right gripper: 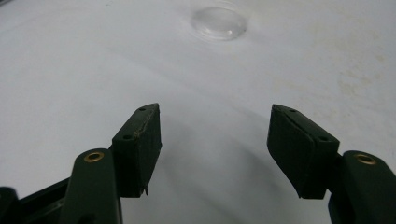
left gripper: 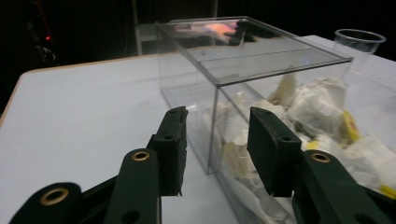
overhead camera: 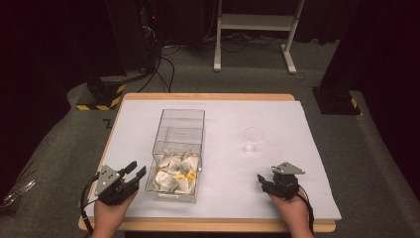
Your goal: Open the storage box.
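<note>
High view overhead facing forward, claw views low and close, sharing box (overhead camera: 177, 158), cup (overhead camera: 253, 141).

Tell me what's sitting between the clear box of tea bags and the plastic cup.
Nothing: in the high view, bare white table cover runs from the clear box to the plastic cup.

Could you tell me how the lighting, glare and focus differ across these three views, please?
High view: the table is brightly lit and the room behind dark; the clear cup looks faint. Left gripper view: a pinkish glare sits on the clear box lid, and the near jaws look soft. Right gripper view: soft shadows fall beneath the jaws, and the cup's base at the top is hazy.
</note>
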Action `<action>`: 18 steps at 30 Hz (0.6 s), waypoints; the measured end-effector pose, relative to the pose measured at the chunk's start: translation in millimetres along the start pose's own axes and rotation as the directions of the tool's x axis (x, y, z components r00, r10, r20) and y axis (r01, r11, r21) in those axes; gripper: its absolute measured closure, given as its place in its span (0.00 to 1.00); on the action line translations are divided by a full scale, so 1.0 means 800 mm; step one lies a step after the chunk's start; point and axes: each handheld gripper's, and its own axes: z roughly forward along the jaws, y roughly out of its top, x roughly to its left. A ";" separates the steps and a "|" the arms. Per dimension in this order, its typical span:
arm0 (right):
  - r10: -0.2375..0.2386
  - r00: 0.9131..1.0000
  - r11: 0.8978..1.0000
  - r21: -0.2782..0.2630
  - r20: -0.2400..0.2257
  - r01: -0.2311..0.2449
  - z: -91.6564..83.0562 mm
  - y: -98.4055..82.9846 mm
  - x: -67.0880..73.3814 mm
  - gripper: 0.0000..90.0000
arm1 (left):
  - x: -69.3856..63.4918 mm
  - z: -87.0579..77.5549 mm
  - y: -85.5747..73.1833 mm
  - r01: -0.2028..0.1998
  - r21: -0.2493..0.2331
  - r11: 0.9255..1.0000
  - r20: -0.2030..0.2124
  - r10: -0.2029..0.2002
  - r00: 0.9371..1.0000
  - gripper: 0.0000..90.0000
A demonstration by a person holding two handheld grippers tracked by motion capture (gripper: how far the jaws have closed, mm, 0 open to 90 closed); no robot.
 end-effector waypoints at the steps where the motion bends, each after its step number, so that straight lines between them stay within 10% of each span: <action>1: -0.010 1.000 1.000 -0.010 -0.010 0.010 -0.001 0.001 0.001 0.42 | 0.008 0.006 0.000 0.018 0.015 1.000 -0.008 -0.018 1.000 0.63; 12: -0.052 0.998 0.998 -0.049 -0.046 0.050 -0.004 0.009 0.023 0.44 | 0.034 0.039 -0.022 0.004 0.104 0.995 -0.075 0.004 0.997 0.62; 18: -0.094 0.993 0.992 -0.085 -0.066 0.088 -0.011 0.018 0.042 0.46 | 0.045 0.051 -0.041 -0.012 0.201 0.980 -0.102 0.033 0.994 0.61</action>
